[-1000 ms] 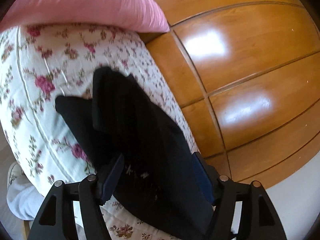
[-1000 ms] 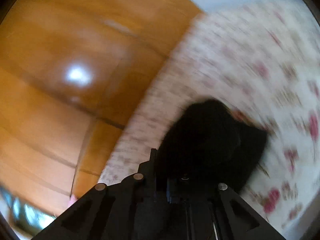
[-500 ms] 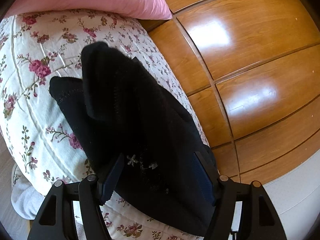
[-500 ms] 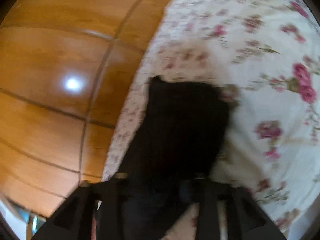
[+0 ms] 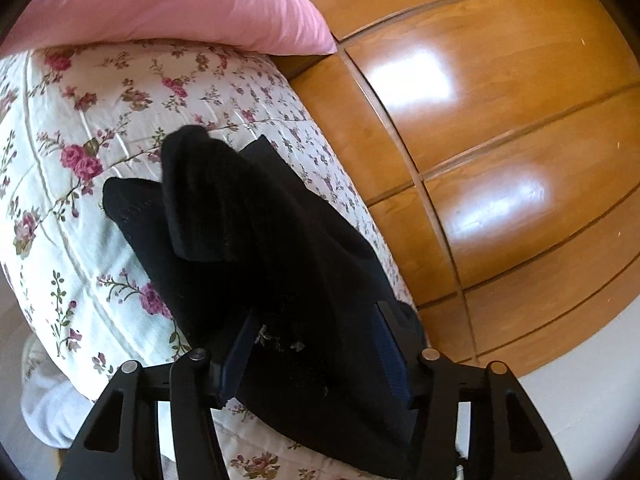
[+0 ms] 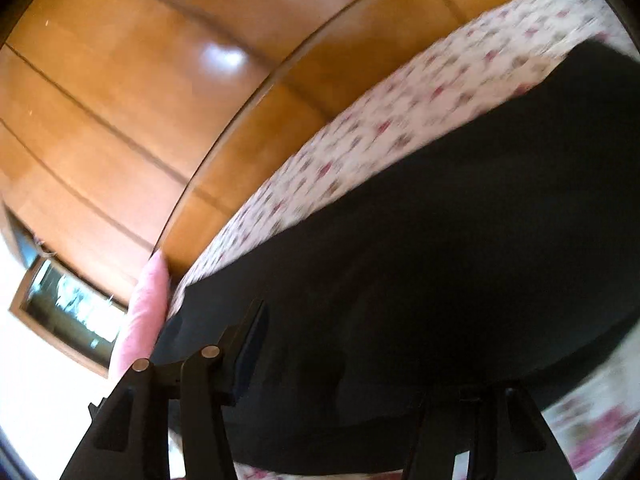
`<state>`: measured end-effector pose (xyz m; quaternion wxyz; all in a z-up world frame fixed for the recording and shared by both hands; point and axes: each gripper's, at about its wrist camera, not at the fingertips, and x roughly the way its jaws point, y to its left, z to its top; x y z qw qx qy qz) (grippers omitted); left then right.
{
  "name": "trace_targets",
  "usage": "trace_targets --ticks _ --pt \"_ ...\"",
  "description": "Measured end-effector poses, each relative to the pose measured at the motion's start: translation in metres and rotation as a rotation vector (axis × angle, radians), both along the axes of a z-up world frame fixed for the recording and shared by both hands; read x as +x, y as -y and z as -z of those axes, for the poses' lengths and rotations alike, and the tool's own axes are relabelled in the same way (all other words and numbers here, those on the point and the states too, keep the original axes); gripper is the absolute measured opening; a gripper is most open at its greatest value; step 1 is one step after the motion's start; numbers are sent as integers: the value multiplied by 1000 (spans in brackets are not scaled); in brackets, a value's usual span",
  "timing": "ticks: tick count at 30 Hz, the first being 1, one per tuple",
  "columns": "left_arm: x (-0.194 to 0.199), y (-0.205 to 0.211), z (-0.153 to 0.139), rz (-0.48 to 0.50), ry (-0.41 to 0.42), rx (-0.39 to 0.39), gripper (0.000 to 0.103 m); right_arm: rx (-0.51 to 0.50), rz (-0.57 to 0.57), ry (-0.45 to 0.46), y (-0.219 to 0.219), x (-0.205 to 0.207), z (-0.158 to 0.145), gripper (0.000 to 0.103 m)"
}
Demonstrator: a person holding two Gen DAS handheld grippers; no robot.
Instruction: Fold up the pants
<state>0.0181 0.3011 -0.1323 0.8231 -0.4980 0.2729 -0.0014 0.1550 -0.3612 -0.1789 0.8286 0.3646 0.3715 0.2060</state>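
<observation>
Black knit pants (image 5: 256, 240) lie bunched, lower centre of frame, on the floral quilted bed (image 5: 80, 140). Left gripper (image 5: 316, 356) jaws closing around the fabric; right gripper (image 6: 352, 364) jaws opening, cloth between. Square the edges before pressing flat.

The black pants (image 5: 256, 240) are laid folded along the bed's (image 5: 80, 128) edge beside the wooden panelling, one end doubled back on top.

Pants (image 5: 256, 248) on bedspread (image 5: 80, 240), below pillow (image 5: 168, 4)
</observation>
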Motion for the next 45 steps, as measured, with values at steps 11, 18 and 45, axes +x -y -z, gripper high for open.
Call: trace_targets --ticks 11,18,45 --pt "29 13 -18 -13 -33 43 5 16 -31 5 -15 3 -9 20" --pt "-13 0 -62 -25 141 34 6 63 33 111 26 -11 -45 8" --pt "16 -1 1 -79 -65 234 27 123 510 -108 154 -22 17 17"
